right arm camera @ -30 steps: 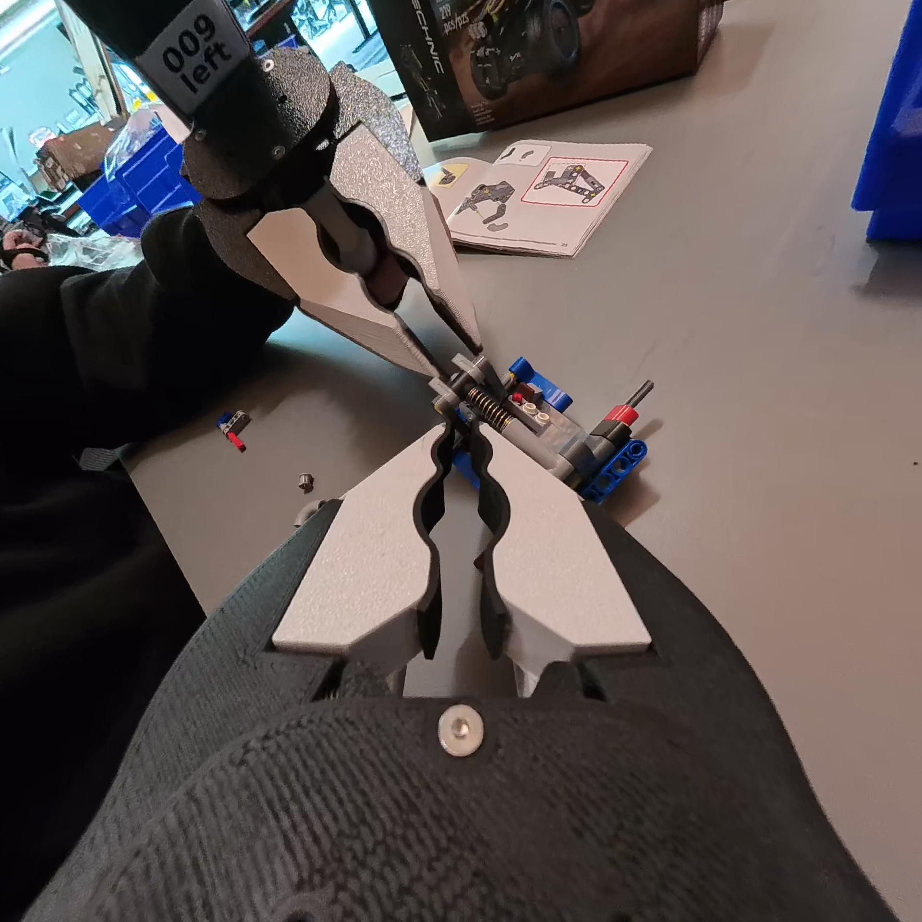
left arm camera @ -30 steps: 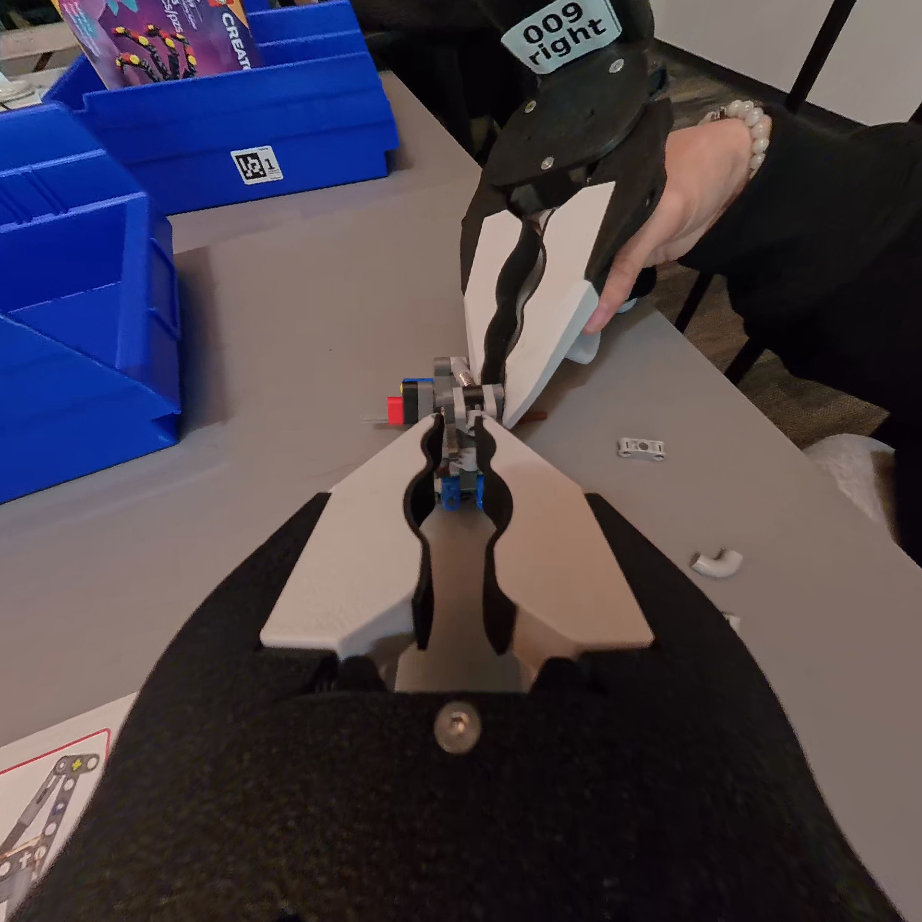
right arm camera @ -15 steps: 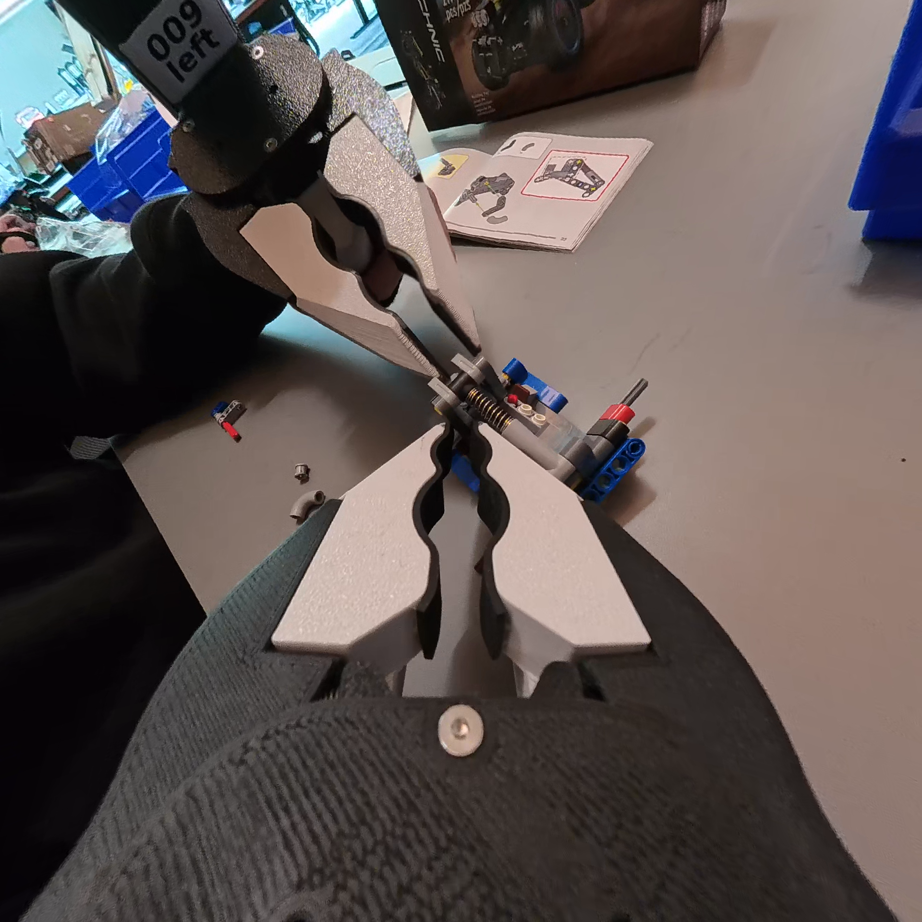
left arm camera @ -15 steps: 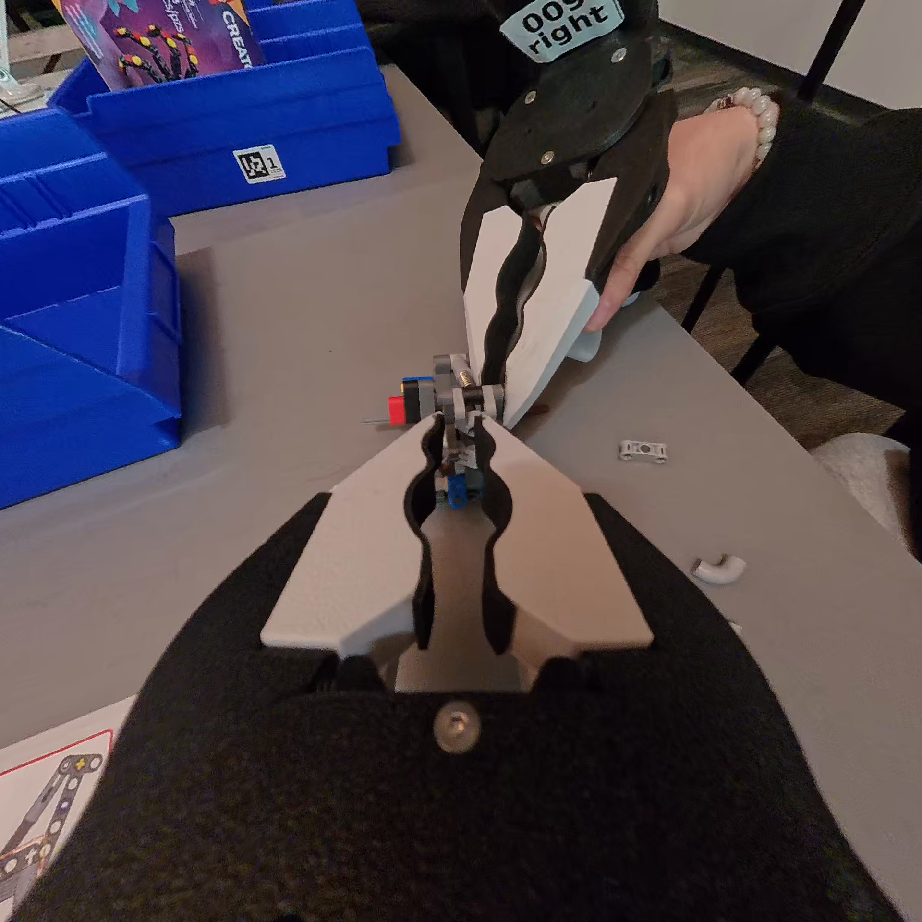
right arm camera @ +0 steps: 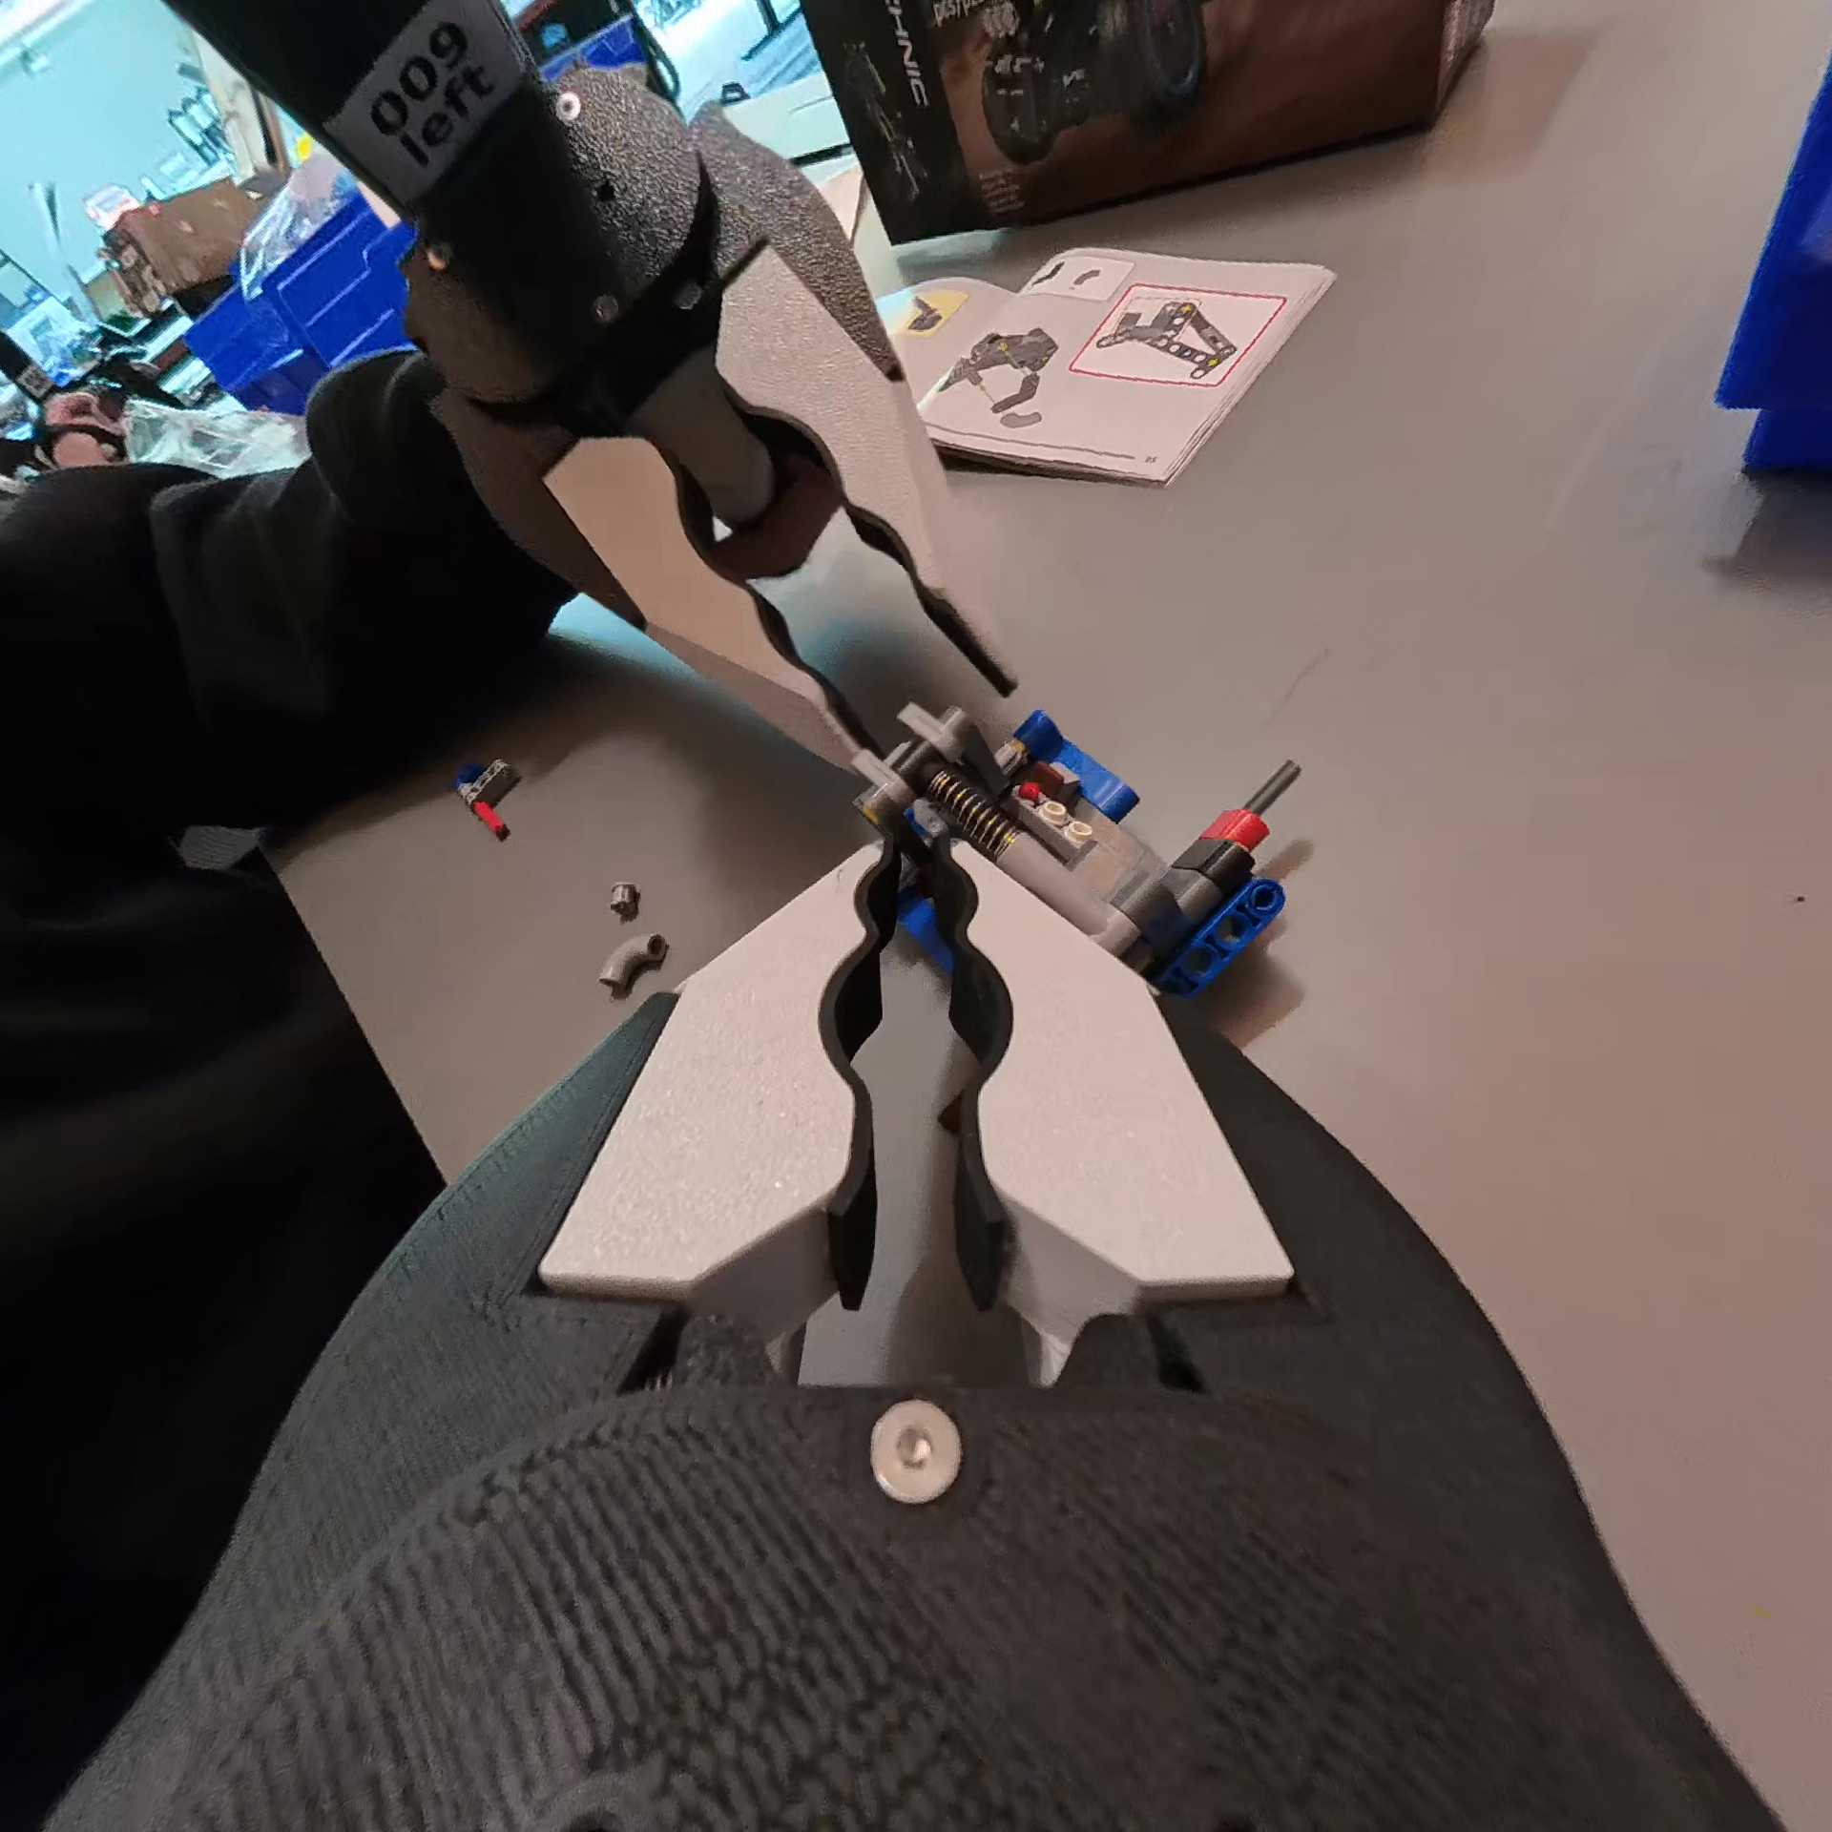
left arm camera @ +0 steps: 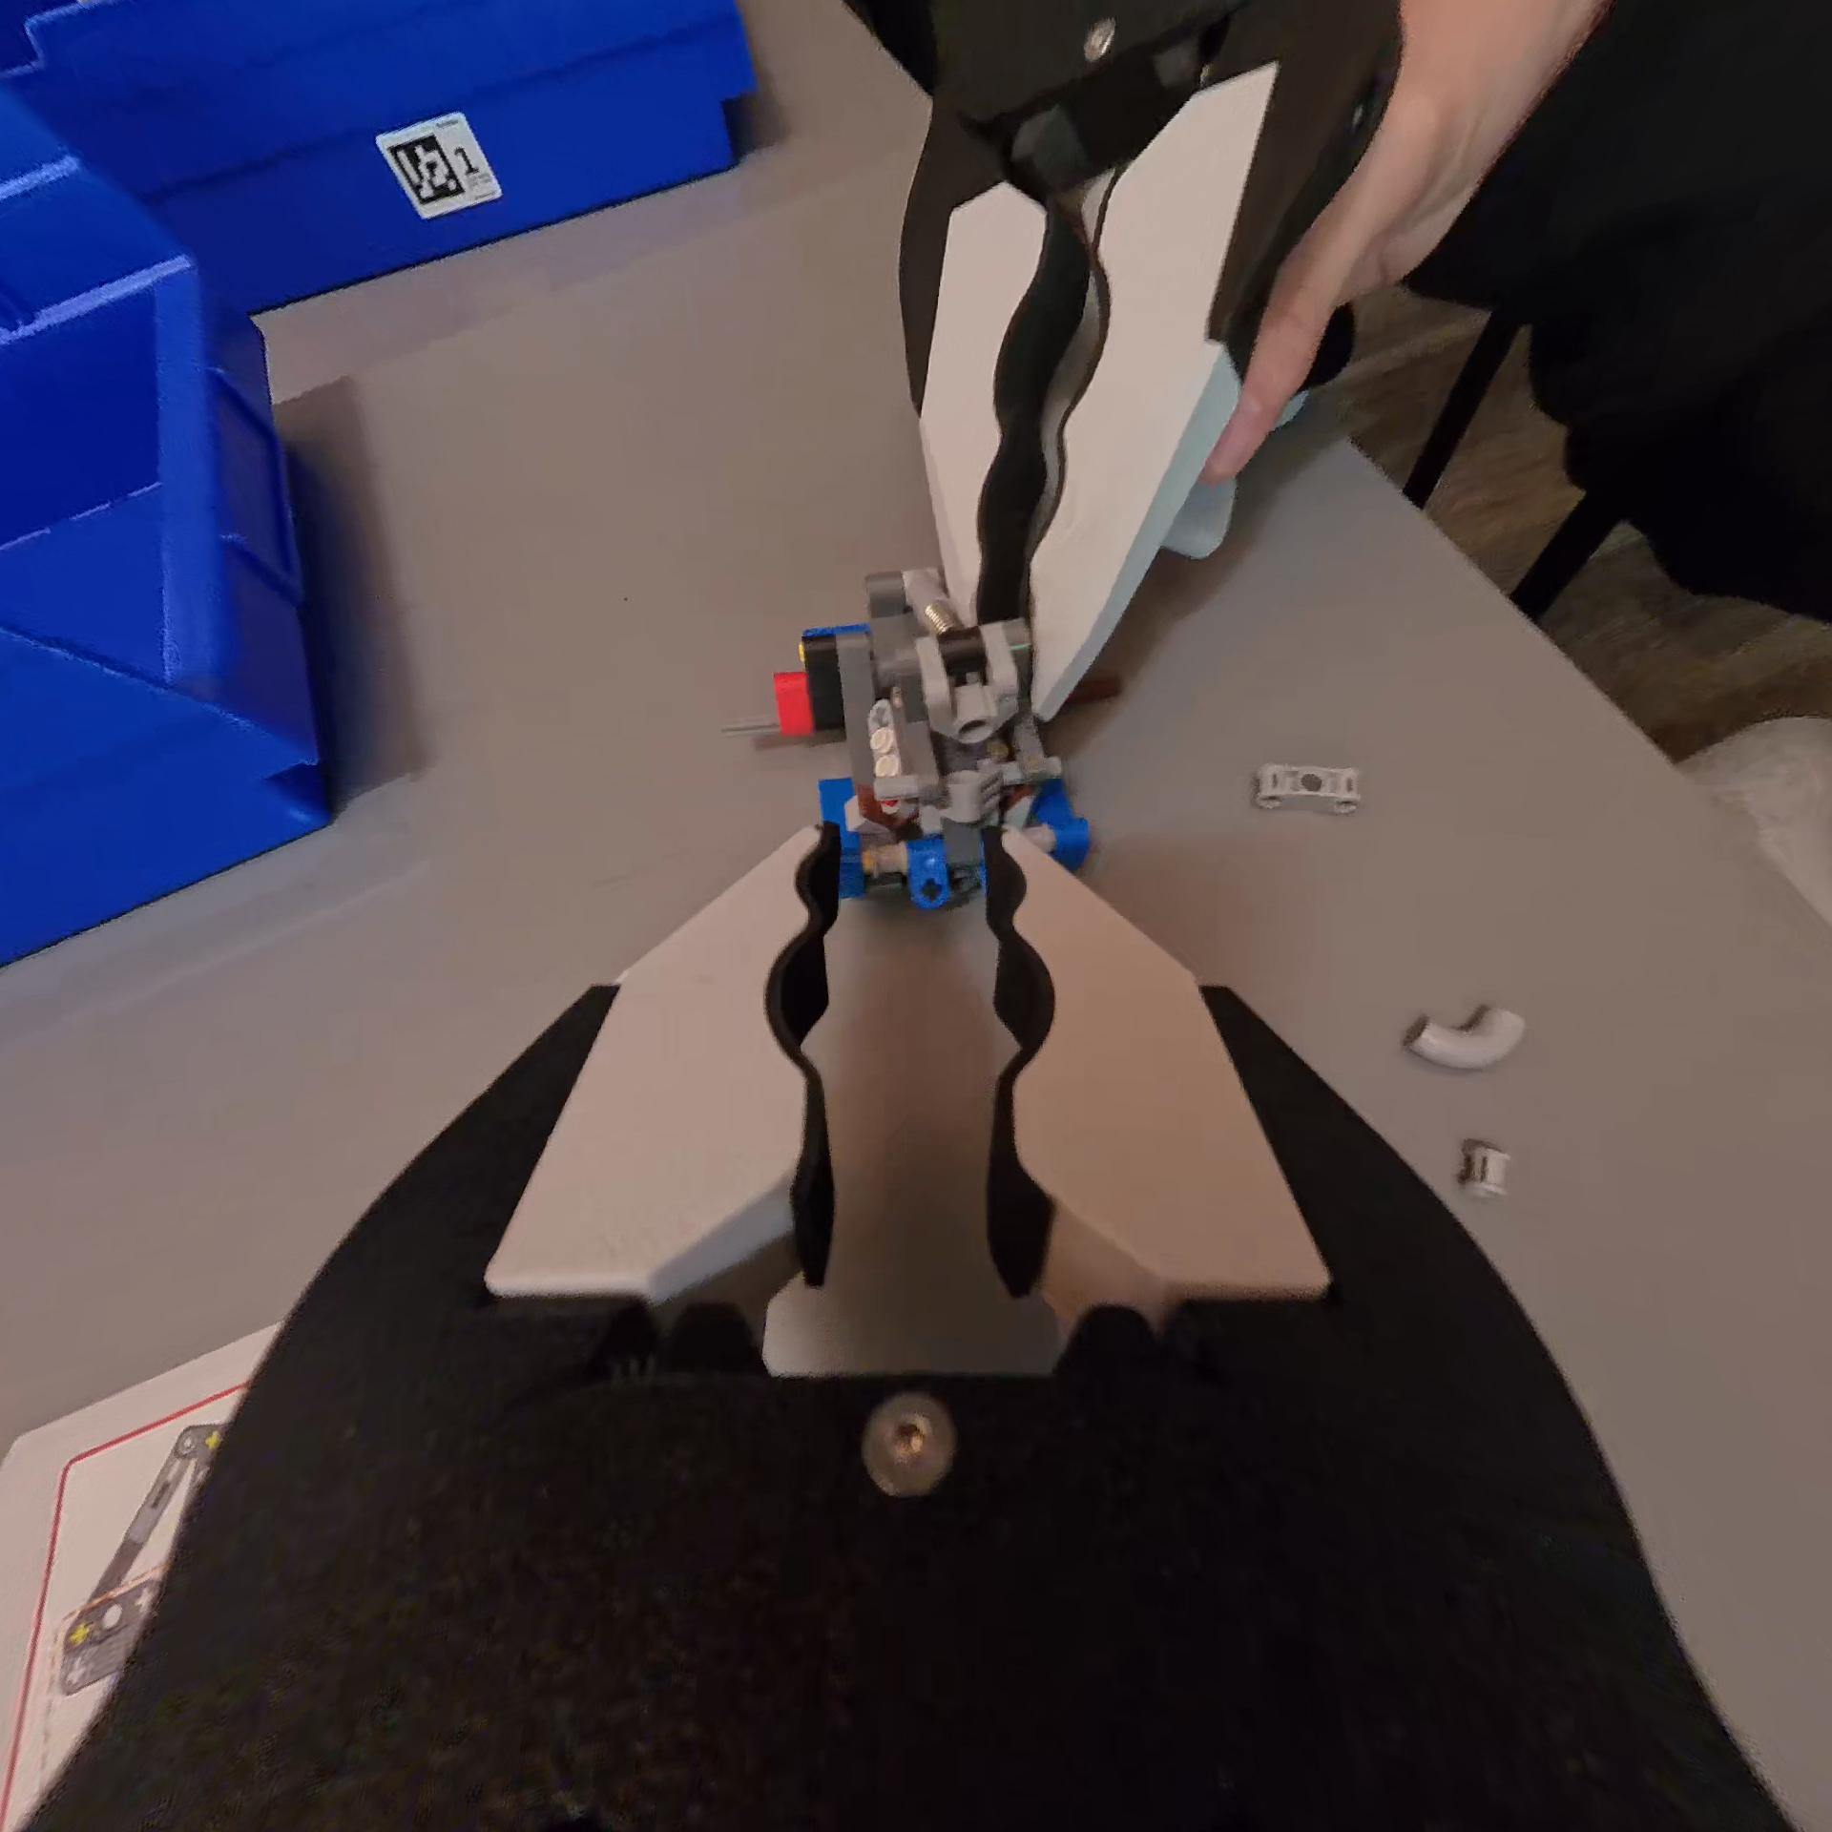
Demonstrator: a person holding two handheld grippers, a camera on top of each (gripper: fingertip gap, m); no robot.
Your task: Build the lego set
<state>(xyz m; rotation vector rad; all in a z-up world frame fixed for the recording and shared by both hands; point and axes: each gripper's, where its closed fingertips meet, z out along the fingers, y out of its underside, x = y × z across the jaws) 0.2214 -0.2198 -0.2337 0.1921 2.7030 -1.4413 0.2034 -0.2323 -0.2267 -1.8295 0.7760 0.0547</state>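
Observation:
A small brick model (left arm camera: 932, 734) of grey, blue, black and red parts with a spring lies on the grey table (left arm camera: 555, 555). My left gripper (left arm camera: 907, 853) is open; its fingertips stand apart on either side of the model's blue near end without pressing on it. In the right wrist view the left gripper (right arm camera: 932, 719) also shows its fingers spread above the model (right arm camera: 1071, 843). My right gripper (right arm camera: 917, 843) is shut on the grey end piece of the model, by the spring. The left wrist view shows the right gripper (left arm camera: 1001, 615) pinching that end from above.
Blue bins (left arm camera: 149, 595) stand at the left and back (left arm camera: 397, 129). An open instruction booklet (right arm camera: 1120, 357) and a cardboard box (right arm camera: 1140, 99) lie beyond the model. Small loose pieces (left arm camera: 1309, 783) (left arm camera: 1467, 1041) (right arm camera: 486, 788) lie around. The table edge (left arm camera: 1546, 634) is close on the right. Less than 4 cm separates the two grippers' tips.
My left gripper has opened and let go of the model's near end. My right gripper has stayed shut on the grey end piece, and the model has barely moved.

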